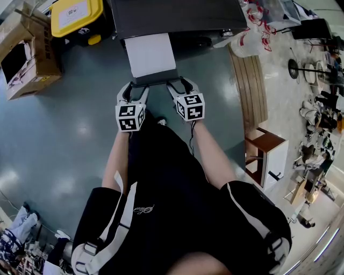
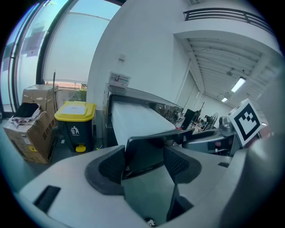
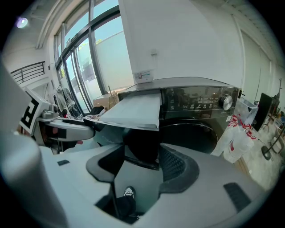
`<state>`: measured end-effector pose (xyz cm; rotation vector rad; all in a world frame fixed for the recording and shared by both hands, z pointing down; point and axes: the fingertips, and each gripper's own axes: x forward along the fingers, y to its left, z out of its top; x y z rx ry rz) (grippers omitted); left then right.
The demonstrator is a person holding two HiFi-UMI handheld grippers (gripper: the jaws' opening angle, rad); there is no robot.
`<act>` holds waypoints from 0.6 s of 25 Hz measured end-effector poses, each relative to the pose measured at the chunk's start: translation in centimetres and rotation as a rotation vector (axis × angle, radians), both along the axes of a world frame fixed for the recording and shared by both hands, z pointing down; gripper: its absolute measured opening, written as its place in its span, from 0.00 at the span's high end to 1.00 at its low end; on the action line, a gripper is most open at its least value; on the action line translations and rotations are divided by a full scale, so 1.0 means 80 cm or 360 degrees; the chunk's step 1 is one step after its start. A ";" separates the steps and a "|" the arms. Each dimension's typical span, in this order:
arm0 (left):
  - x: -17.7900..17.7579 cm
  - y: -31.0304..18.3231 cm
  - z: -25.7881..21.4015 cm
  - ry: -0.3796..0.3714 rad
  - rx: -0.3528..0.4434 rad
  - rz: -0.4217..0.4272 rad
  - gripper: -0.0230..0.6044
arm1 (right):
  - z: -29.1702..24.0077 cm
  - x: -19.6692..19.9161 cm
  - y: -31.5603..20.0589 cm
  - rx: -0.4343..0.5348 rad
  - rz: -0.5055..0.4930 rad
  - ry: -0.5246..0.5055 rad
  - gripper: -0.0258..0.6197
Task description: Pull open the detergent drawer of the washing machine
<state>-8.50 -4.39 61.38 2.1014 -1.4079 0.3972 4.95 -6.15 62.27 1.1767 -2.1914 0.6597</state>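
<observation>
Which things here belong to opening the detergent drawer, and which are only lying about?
Belong to the job:
- detergent drawer, already pulled far out
- washing machine
- left gripper and right gripper, both closed on the drawer's dark front

Only lying about:
- yellow-lidded bin
- cardboard box
- plastic bags
- wooden cabinet
</observation>
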 end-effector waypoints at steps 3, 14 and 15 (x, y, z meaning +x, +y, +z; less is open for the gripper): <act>0.000 0.001 0.000 -0.0003 0.0001 0.0003 0.53 | 0.000 0.000 0.002 0.0003 0.0000 -0.0003 0.57; 0.005 0.013 -0.001 -0.0003 0.0000 -0.0006 0.53 | -0.002 0.005 0.013 0.0004 -0.0002 -0.0005 0.58; 0.004 0.014 -0.002 -0.0003 -0.0001 -0.0006 0.53 | -0.002 0.004 0.014 0.0004 -0.0003 -0.0004 0.58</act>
